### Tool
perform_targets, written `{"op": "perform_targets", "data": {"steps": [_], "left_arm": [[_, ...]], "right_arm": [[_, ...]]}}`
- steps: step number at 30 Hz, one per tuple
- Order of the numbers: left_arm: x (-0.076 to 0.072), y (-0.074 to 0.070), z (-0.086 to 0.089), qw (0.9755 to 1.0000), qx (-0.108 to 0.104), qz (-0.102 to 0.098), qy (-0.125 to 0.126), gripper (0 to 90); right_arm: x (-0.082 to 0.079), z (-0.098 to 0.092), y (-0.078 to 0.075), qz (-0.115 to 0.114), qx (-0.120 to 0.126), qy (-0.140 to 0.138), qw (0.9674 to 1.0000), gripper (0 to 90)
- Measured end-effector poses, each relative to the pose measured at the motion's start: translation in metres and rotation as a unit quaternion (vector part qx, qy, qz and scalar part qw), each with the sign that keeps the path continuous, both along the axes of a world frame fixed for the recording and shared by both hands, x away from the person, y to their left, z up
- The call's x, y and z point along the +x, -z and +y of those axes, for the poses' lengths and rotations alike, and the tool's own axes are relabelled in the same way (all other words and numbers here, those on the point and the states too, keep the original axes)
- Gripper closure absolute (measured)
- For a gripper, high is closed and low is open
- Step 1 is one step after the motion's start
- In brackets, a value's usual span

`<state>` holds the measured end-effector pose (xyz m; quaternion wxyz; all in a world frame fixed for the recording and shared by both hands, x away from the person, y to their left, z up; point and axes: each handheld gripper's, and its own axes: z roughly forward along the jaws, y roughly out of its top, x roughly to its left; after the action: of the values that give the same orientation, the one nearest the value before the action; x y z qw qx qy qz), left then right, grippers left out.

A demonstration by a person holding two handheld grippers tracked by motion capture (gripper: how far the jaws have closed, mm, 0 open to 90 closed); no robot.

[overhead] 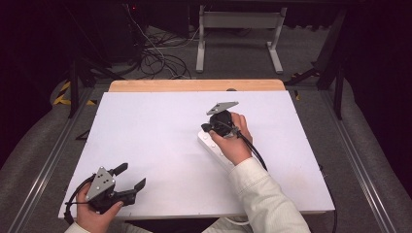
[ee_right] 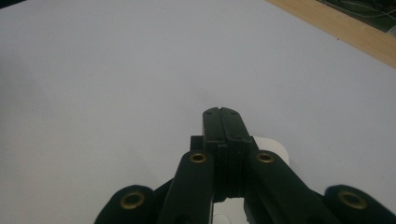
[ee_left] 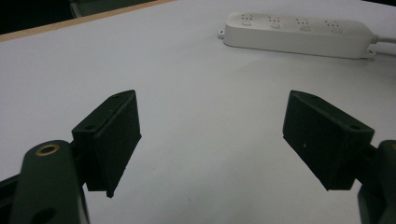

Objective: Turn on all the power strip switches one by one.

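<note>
White plastic marks the power strip [overhead: 216, 148], which lies slanted on the pale table top [overhead: 160, 141] a little toward four o'clock from the board's middle, its cord running off toward the near edge at five o'clock. The right gripper [overhead: 208, 128] hovers over the strip's far end, held from behind by the person's right hand [overhead: 236, 138]. In the right gripper view its two black jaws are pressed flat together with nothing between them, and a rounded white corner of the strip [ee_right: 273, 148] peeks out just beyond their tips.

Down at seven o'clock on the board, near the front edge, the left gripper [overhead: 130, 177] rests in the person's left hand [overhead: 94, 213], well apart from the strip. Its jaws stand wide apart and empty, pointing toward two o'clock. In the left gripper view the whole strip [ee_left: 299, 33] shows far off at one o'clock, with its row of sockets facing up and bare table between it and the jaws.
</note>
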<state>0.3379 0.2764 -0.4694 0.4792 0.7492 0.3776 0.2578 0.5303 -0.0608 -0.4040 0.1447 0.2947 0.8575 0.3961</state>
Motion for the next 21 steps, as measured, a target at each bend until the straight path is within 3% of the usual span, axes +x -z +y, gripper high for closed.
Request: {"op": "perform_targets", "data": {"steps": [3,4,5,7,10,14,21], "left_arm": [[0.0,0.0,0.0,1.0,0.0,-0.001,-0.001,19.6],[0.0,0.0,0.0,1.0,-0.002,0.001,-0.001,19.6],[0.0,0.0,0.0,1.0,-0.003,0.001,-0.001,19.6],[0.0,0.0,0.001,1.0,0.0,-0.002,-0.001,19.6],[0.0,0.0,0.001,1.0,-0.002,-0.001,-0.003,19.6],[0.0,0.0,0.001,1.0,-0.002,-0.001,-0.004,19.5],[0.0,0.0,0.001,1.0,0.001,-0.001,-0.003,19.6]], "right_arm": [[-0.002,-0.004,-0.005,-0.01,0.01,-0.005,0.9999,90.0],[-0.004,-0.006,-0.007,-0.011,0.015,-0.007,0.9998,83.6],[-0.005,-0.009,-0.009,-0.008,0.026,-0.003,0.9996,64.3],[-0.009,-0.013,-0.01,-0.021,0.055,0.008,0.9982,48.8],[-0.017,-0.022,-0.014,-0.043,0.051,0.002,0.9978,42.2],[-0.031,-0.034,-0.018,-0.039,0.052,0.002,0.9978,39.9],[-0.052,-0.058,-0.02,-0.065,0.094,0.001,0.9934,31.9]]}}
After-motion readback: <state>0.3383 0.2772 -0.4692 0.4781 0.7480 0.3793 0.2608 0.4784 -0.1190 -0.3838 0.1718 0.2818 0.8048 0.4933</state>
